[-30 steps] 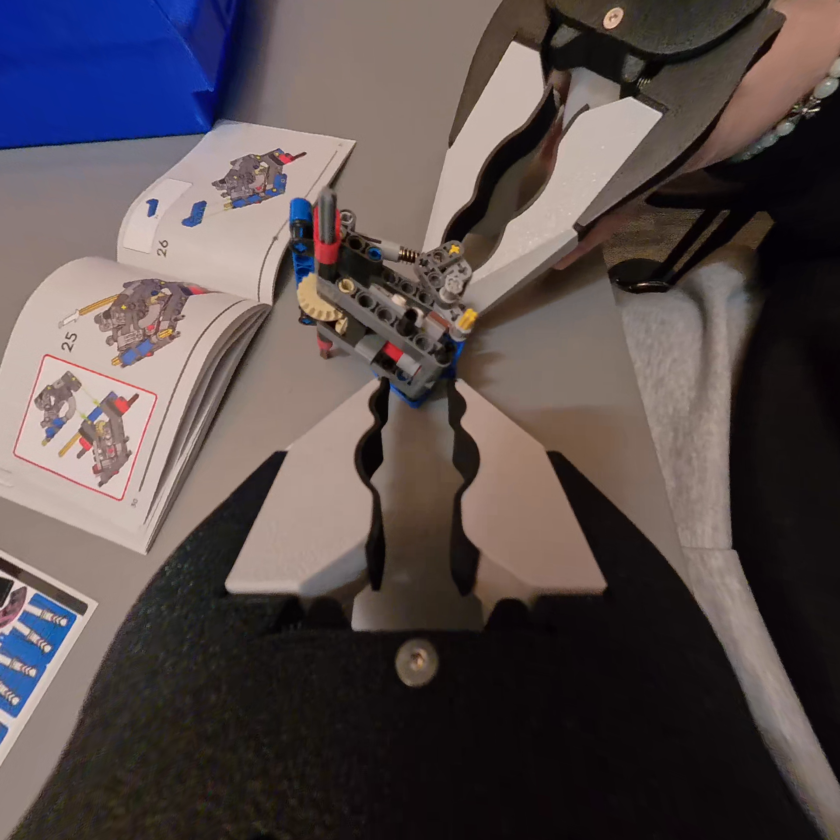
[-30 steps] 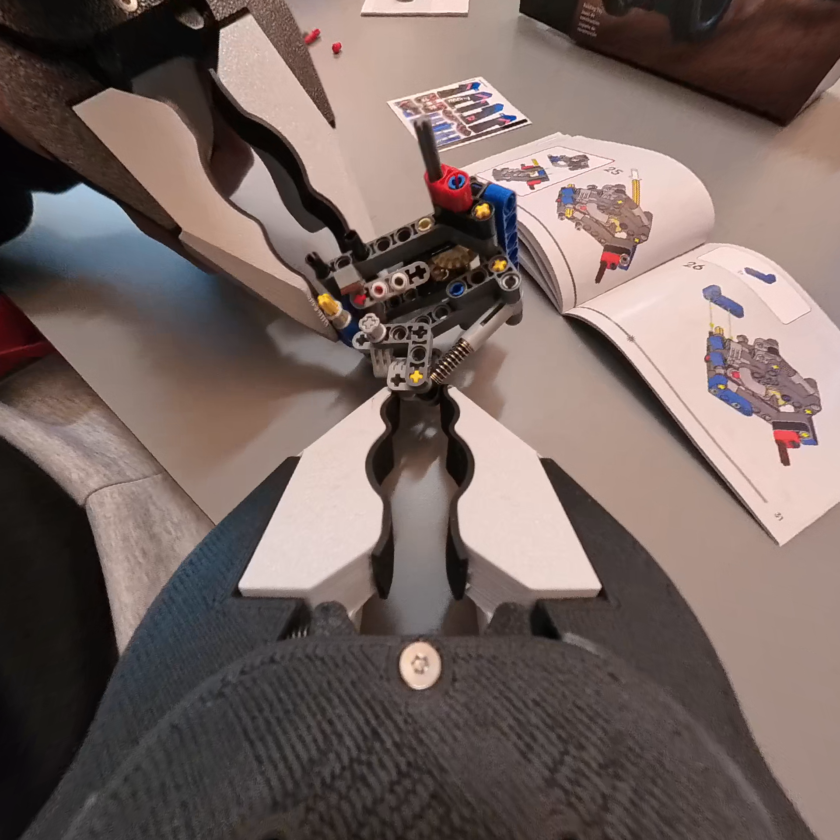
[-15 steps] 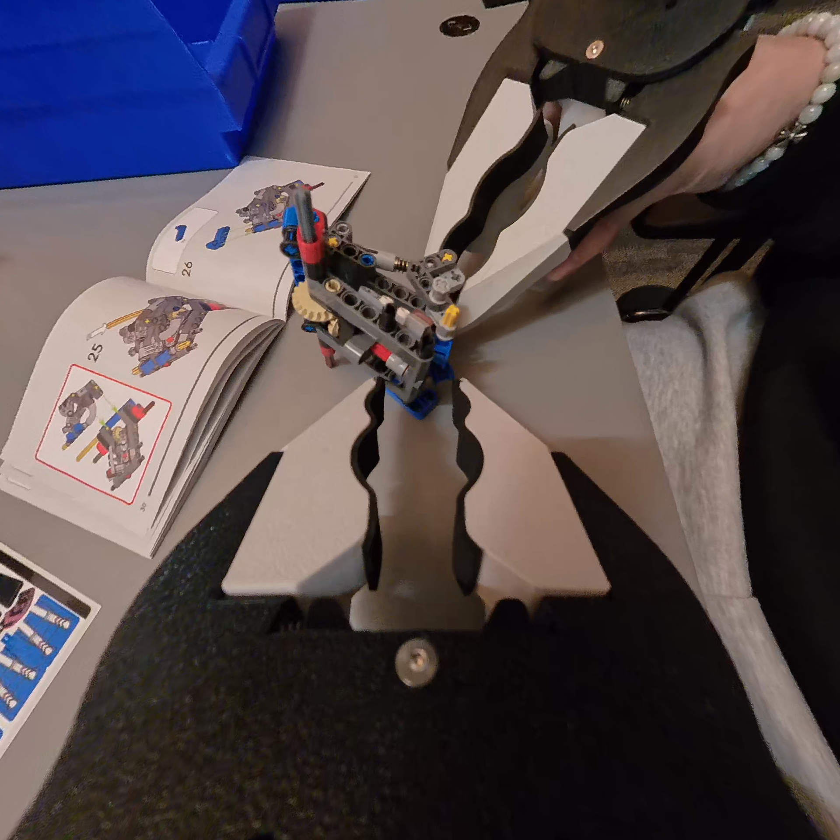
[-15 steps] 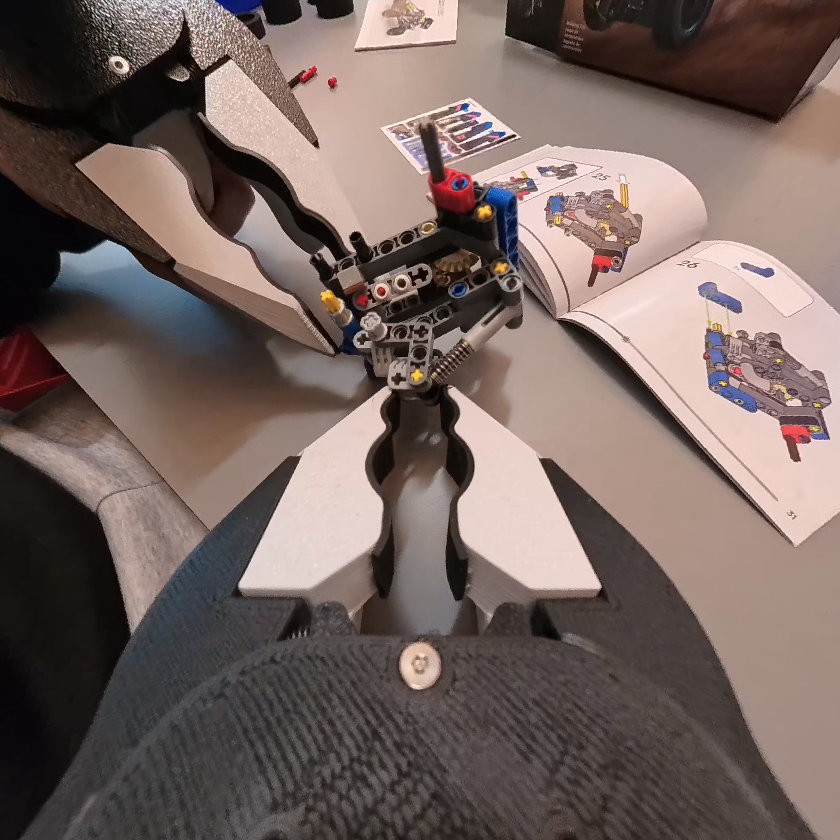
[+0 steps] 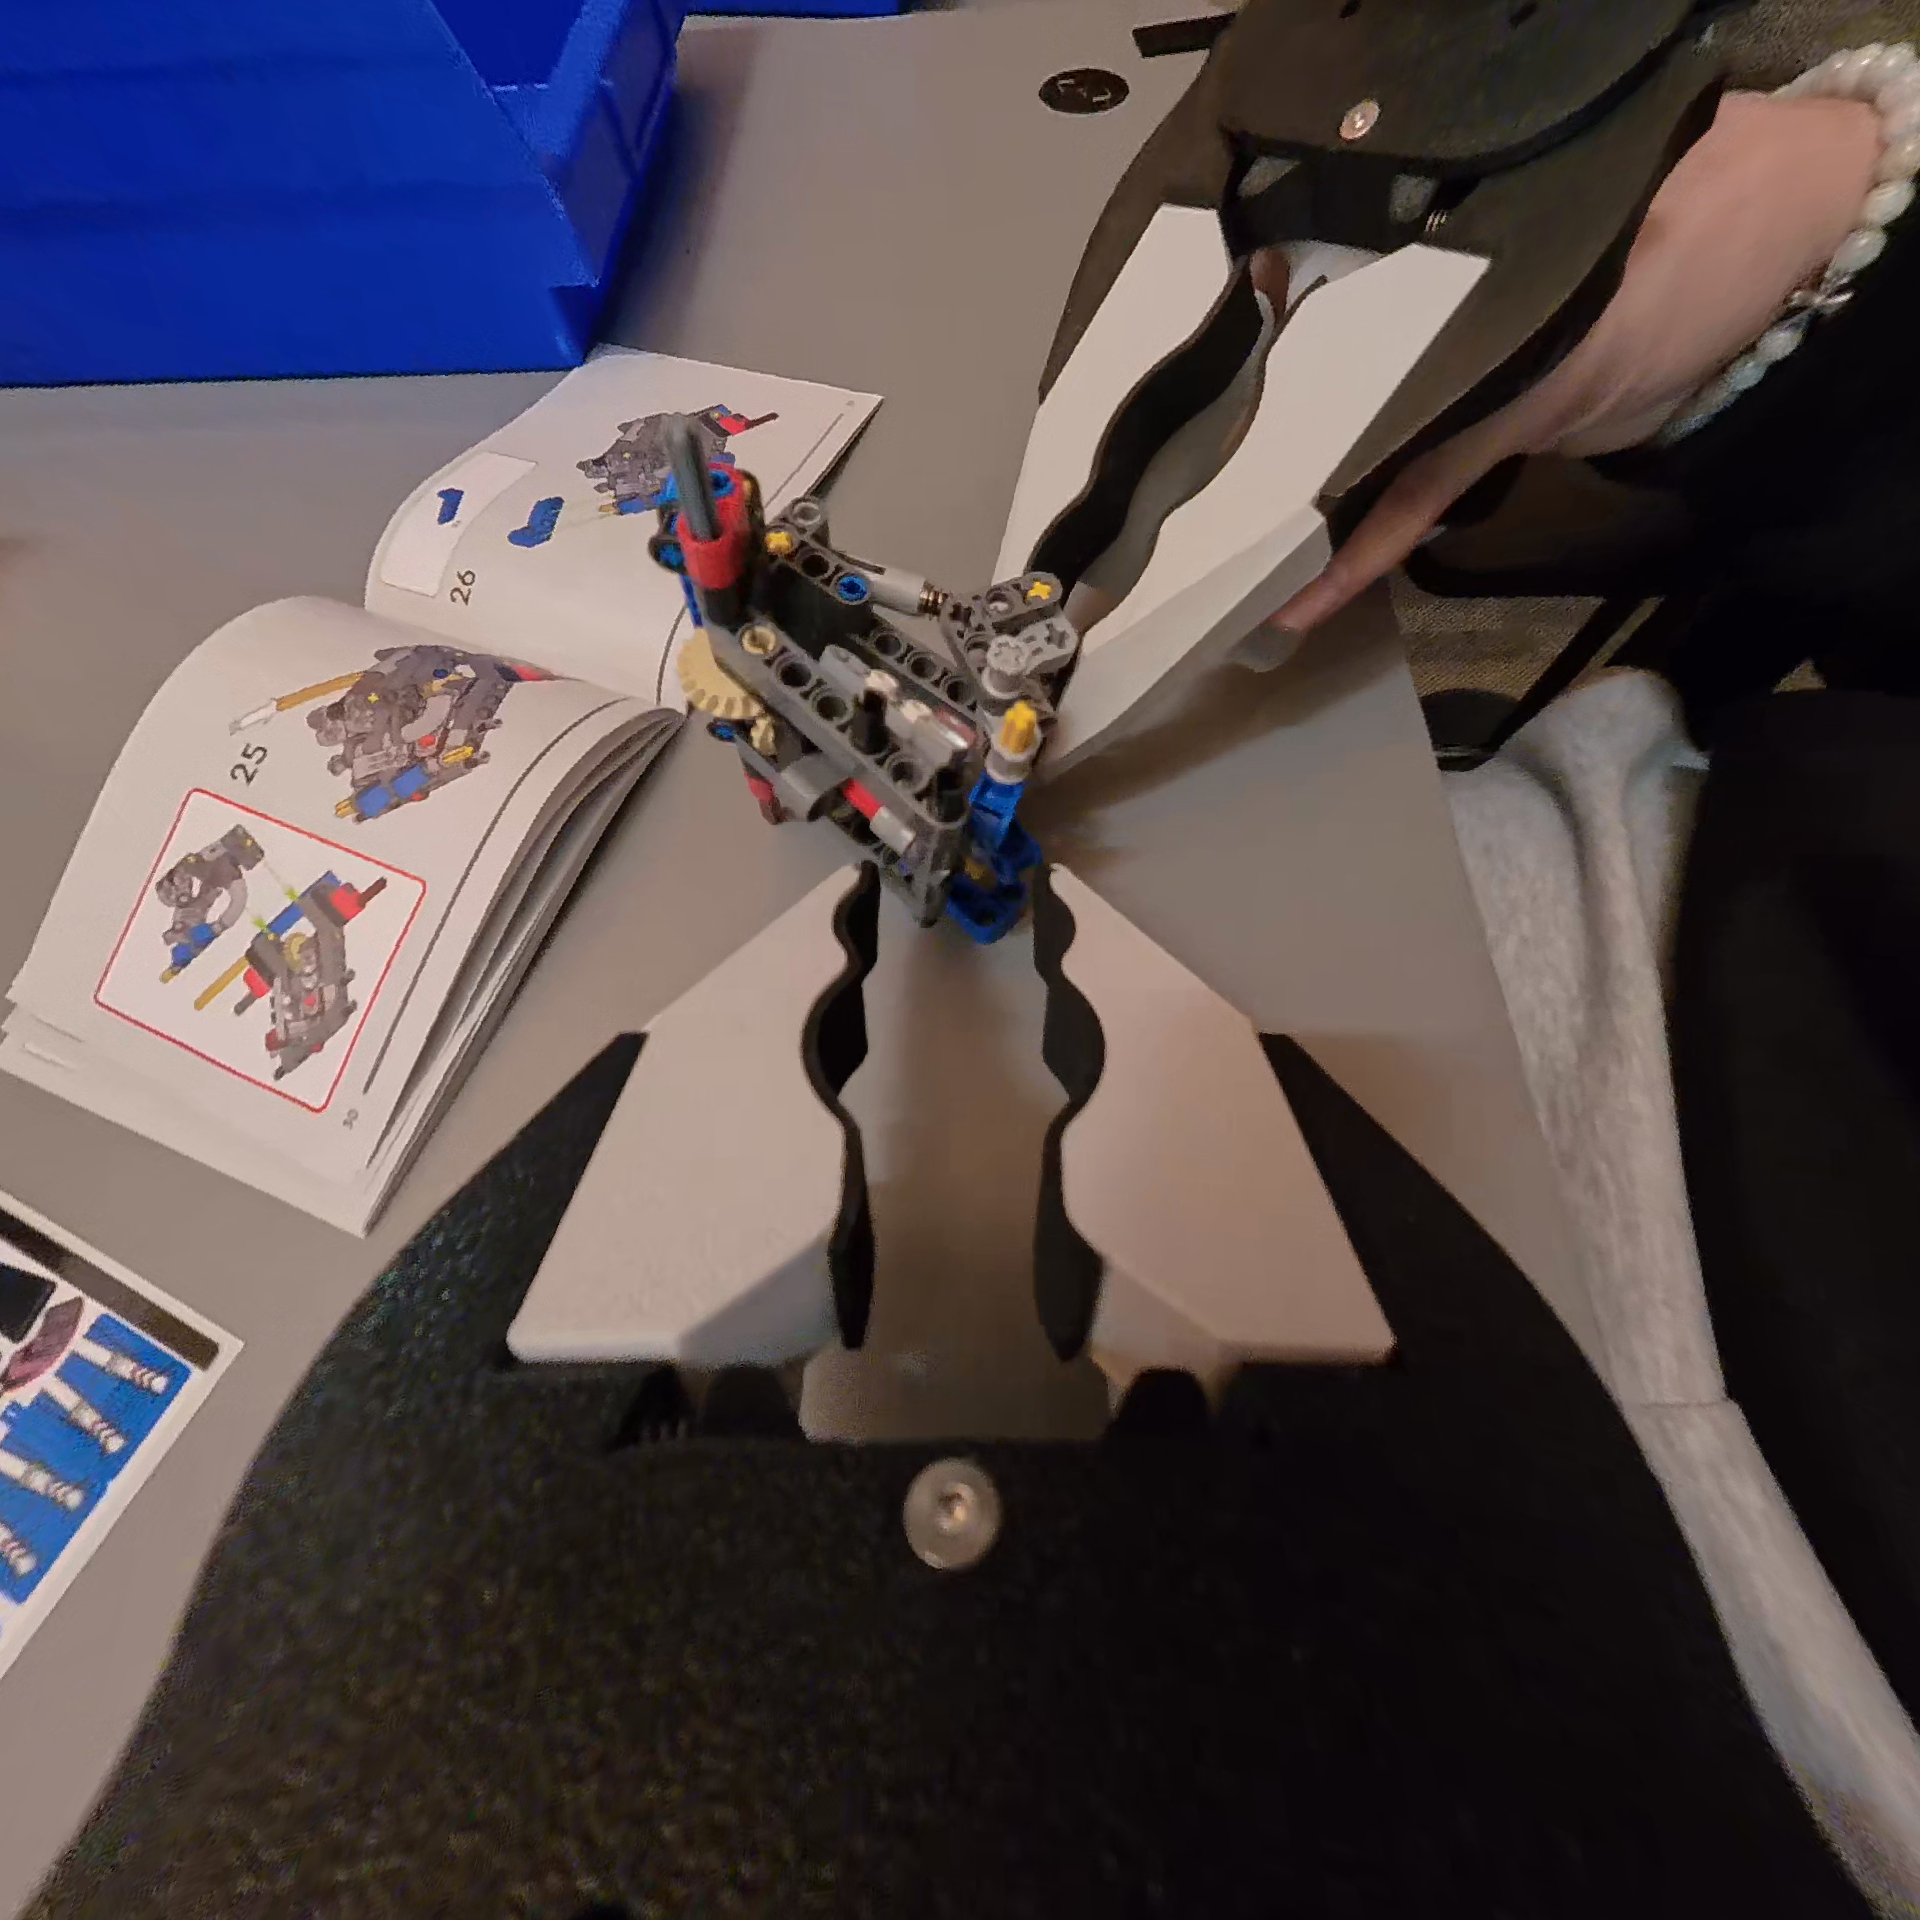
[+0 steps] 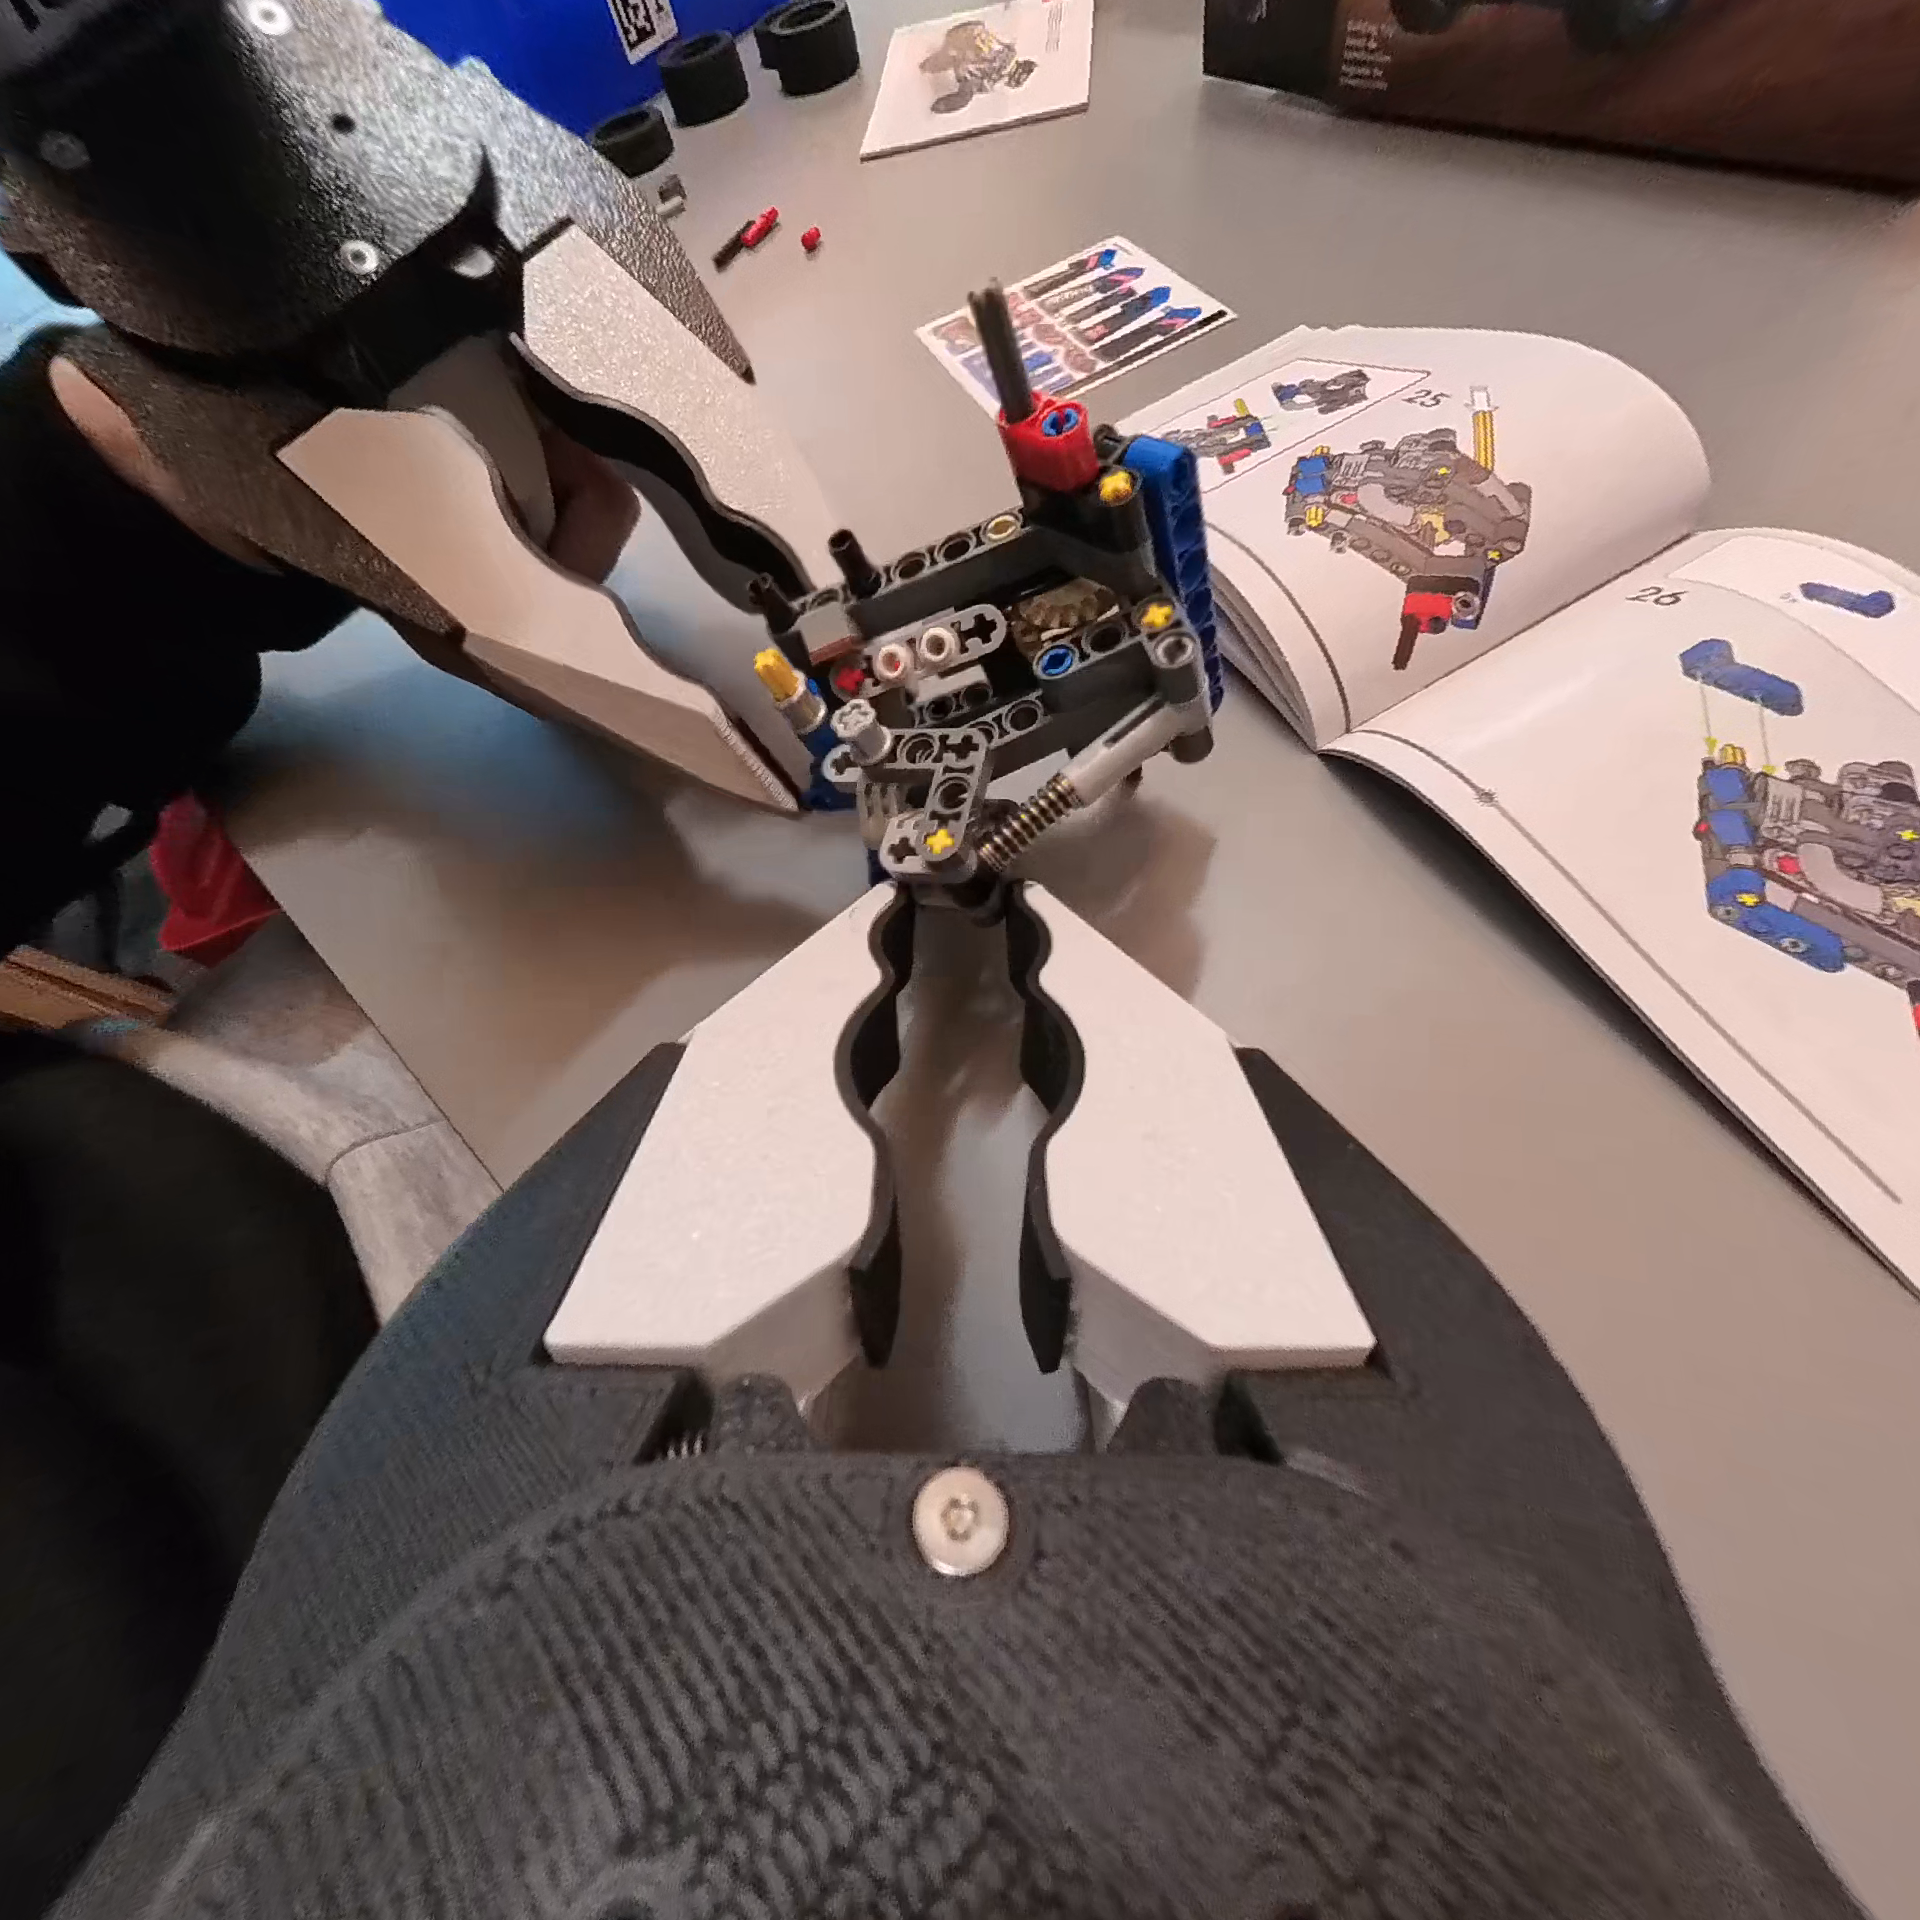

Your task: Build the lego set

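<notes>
lego assembly (image 5: 878, 717) mid-frame, pinched at blue bottom end by left gripper (image 5: 951, 894); right gripper (image 6: 956, 894) clamps grey liftarm end, both angled down over table.

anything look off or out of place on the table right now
Mostly tidy. Two small red pieces lie loose on the grey table, apart from the lego assembly that both grippers hold. The instruction booklet lies open with pages bowed, nothing torn.
</notes>
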Demonstrator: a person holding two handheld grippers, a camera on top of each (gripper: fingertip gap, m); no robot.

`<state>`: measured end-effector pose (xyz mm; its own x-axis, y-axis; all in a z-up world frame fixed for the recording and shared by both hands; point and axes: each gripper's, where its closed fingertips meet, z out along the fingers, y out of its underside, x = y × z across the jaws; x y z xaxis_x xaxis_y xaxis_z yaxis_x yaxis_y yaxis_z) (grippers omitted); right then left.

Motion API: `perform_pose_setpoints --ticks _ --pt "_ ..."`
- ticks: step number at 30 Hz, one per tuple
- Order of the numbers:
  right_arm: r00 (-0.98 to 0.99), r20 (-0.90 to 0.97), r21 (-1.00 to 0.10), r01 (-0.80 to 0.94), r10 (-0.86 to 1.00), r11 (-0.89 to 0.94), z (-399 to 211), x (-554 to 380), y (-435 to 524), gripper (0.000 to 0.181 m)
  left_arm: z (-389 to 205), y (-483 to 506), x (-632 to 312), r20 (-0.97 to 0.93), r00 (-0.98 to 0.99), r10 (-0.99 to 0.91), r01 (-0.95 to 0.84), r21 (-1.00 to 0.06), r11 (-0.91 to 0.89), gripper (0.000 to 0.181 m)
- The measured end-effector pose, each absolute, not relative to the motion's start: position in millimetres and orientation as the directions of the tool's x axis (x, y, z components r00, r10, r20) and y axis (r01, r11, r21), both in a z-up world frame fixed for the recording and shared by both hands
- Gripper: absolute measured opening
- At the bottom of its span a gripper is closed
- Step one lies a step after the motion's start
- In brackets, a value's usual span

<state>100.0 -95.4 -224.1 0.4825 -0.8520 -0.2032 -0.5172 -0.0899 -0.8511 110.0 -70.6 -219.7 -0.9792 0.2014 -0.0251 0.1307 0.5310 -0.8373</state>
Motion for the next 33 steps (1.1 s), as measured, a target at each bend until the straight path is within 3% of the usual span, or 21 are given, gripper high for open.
perform_pose_setpoints --ticks 8,14,25,33 --pt "0.488 -0.312 -0.822 -0.568 -0.815 -0.026 -227 97 -92 0.015 -217 -65 112 0.041 -0.98 0.196 0.071 -0.843 0.533 0.012" --pt "0.492 -0.32 -0.821 -0.57 -0.81 -0.021 -223 93 -97 0.015 -220 -64 117 -0.053 -0.982 0.182 0.149 -0.812 0.564 0.012" --pt "0.482 -0.299 -0.829 -0.558 -0.823 -0.026 -220 99 -93 0.015 -219 -72 107 -0.141 -0.964 0.227 0.249 -0.785 0.568 0.027" --pt "0.455 -0.268 -0.836 -0.547 -0.849 -0.029 -216 104 -90 0.015 -220 -77 113 -0.19 -0.98 0.062 0.192 -0.807 0.559 0.032"
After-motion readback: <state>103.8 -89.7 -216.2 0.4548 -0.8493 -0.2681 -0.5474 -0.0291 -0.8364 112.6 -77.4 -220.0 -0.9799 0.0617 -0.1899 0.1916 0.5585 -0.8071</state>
